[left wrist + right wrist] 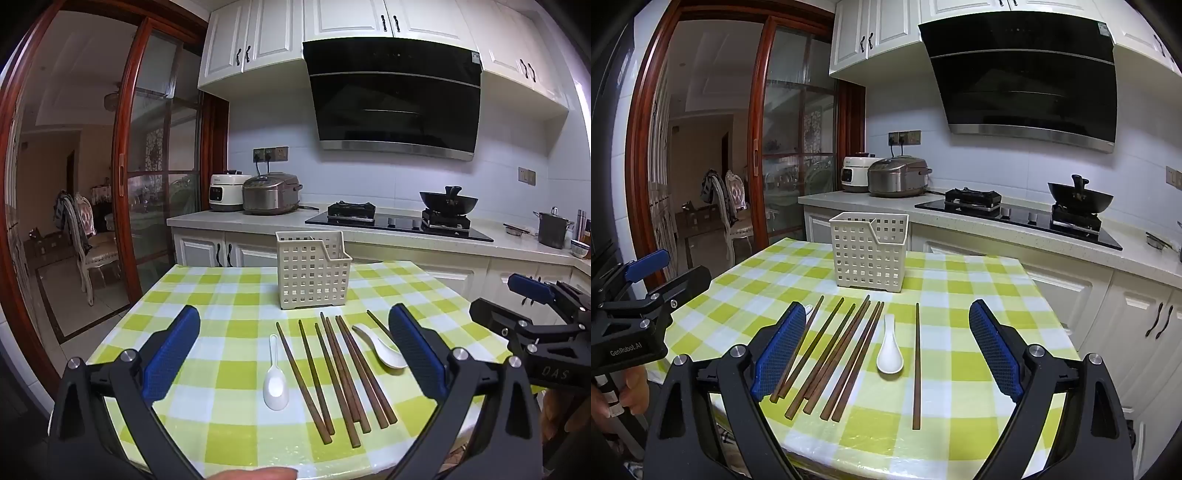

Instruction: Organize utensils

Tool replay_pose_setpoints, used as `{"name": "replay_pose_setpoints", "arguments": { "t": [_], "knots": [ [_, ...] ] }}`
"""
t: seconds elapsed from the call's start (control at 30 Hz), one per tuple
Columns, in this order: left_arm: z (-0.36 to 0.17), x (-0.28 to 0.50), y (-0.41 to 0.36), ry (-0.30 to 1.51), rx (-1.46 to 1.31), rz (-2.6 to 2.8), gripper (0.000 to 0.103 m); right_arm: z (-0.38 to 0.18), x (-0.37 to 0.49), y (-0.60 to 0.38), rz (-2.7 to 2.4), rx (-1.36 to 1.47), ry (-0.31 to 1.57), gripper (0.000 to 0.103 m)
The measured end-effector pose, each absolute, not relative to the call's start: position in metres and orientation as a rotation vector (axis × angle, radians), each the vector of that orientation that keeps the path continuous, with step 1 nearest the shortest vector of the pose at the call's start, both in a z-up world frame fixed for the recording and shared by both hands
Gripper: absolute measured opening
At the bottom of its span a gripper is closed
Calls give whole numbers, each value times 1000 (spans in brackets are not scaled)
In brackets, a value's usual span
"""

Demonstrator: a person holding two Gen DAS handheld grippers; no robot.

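Two grippers, left gripper [295, 354] and right gripper [888, 350], hover with jaws spread wide and empty over brown chopsticks [332, 373] and white spoons [275, 384] lying between and ahead of them, before the basket [314, 271]; chopsticks look light, stiff, best pinched mid-length, spoons probably glossy, slippery, breakable.

A cream lattice-walled utensil basket [868, 251] stands upright at the far middle of the green-and-white checked counter [979, 295]. In front of it lie dark brown wooden chopsticks [834, 354], flat and roughly parallel, fanned slightly, with a single chopstick [916, 365] lying apart to the right. Two white ceramic spoons rest bowl-up: the left spoon [275, 384] beside the leftmost chopstick, the right spoon [889, 350] between the group and the single stick.
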State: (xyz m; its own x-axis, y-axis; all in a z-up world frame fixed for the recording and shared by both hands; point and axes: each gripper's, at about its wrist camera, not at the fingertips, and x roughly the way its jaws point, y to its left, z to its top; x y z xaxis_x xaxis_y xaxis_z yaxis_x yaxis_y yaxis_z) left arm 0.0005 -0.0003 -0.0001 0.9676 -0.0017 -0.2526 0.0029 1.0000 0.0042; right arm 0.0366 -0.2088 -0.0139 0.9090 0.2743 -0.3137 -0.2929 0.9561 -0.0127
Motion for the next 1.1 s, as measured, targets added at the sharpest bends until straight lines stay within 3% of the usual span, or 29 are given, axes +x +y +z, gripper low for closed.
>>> {"name": "replay_pose_setpoints", "arguments": {
  "t": [1.1],
  "knots": [
    [-11, 3, -3, 264, 32, -15, 99, -10, 30, -211, 308, -41, 292, 85]
  ]
}}
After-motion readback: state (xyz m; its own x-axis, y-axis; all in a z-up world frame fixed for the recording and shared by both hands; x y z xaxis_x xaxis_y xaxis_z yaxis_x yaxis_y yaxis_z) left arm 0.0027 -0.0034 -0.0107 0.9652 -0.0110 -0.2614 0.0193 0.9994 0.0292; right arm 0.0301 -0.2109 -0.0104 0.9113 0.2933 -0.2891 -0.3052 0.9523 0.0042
